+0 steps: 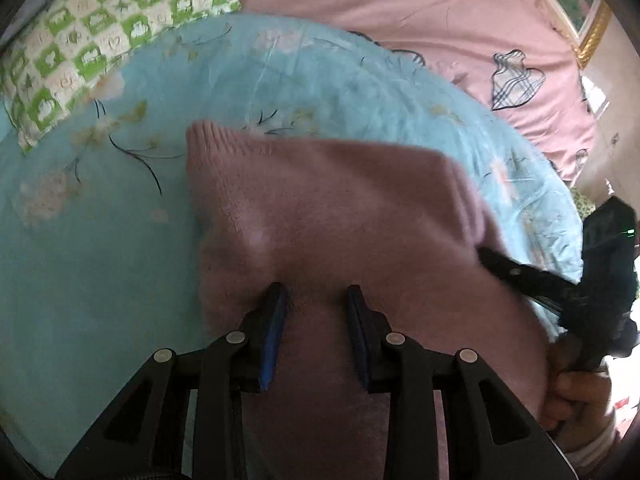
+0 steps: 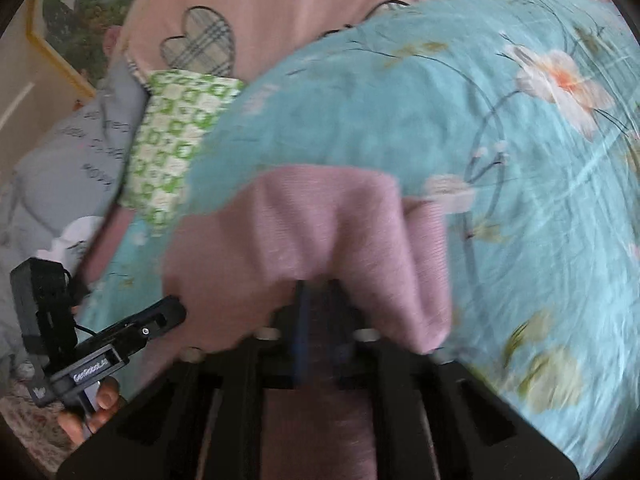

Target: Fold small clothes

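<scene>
Left tongs partly open, pads pressed into a bunch of the pink knit garment. Right tongs clamped shut on another fold of the same garment. Garment draped between both over the blue floral quilt. Beyond, a green checked pillow, then a pink bedspread with plaid patches.
</scene>
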Demonstrator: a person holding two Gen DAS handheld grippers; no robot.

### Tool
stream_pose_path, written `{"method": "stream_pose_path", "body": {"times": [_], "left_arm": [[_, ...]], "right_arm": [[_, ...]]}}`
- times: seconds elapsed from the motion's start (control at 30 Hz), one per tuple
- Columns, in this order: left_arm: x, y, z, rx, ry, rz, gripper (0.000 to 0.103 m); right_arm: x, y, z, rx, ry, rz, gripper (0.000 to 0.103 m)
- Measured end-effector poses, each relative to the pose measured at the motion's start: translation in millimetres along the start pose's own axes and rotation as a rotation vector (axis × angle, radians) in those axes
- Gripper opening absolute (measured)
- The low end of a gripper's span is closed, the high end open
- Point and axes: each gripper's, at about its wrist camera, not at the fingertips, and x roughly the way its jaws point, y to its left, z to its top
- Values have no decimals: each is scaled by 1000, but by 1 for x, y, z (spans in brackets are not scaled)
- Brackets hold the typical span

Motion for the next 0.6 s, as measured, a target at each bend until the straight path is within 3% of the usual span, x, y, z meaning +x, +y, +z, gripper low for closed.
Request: {"method": "stream_pose_path", "body": {"times": [0.13,0.37,0.5,0.6], "left_arm": [[-25,-10,-4,14,-37,20,27],[-114,-35,-67,69,-136,-93,27],[-142,-53,-113,126,-142,-162,27],[-144,-62,-138,163,-116,-190,28]], "right_arm": [[-15,2,0,2,-11,46,0],[-94,28,-41,-109,-73,130,3],[-120,22,-82,-149,-54,121,3],[-121,11,-111,-166,-8,68,3]]}}
